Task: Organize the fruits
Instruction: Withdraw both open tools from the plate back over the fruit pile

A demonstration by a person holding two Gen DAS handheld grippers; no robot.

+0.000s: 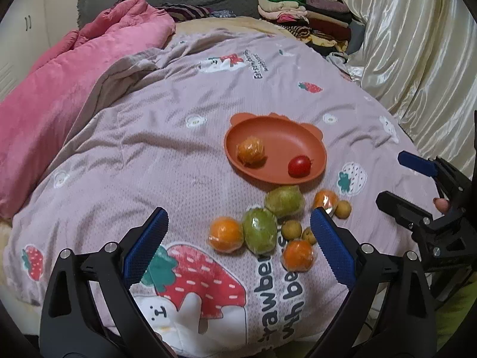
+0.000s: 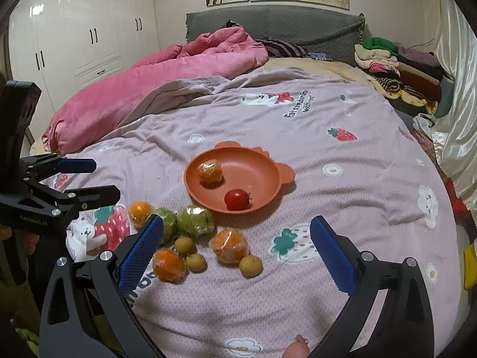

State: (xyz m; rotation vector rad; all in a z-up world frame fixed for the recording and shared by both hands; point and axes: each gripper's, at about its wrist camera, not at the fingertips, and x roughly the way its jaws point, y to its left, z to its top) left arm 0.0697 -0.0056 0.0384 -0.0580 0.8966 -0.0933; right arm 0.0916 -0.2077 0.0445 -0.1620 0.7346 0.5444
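An orange plate (image 1: 283, 131) (image 2: 256, 161) lies on the quilt and holds a wrapped orange (image 1: 251, 151) (image 2: 210, 171) and a red tomato (image 1: 299, 166) (image 2: 237, 199). In front of it lie loose fruits: wrapped oranges (image 1: 225, 234) (image 2: 168, 264), two wrapped green fruits (image 1: 260, 234) (image 2: 195, 220) and small yellow-green fruits (image 1: 291, 229) (image 2: 251, 265). My left gripper (image 1: 238, 253) is open and empty above the near fruits. My right gripper (image 2: 237, 253) is open and empty above the fruits; it also shows in the left wrist view (image 1: 399, 179).
The pink strawberry-print quilt (image 1: 149, 149) (image 2: 328, 208) covers the bed. A pink blanket (image 1: 59, 89) (image 2: 149, 89) lies at the left. Folded clothes (image 1: 313, 21) (image 2: 402, 68) are stacked at the back right. A satin curtain (image 1: 417, 44) hangs on the right.
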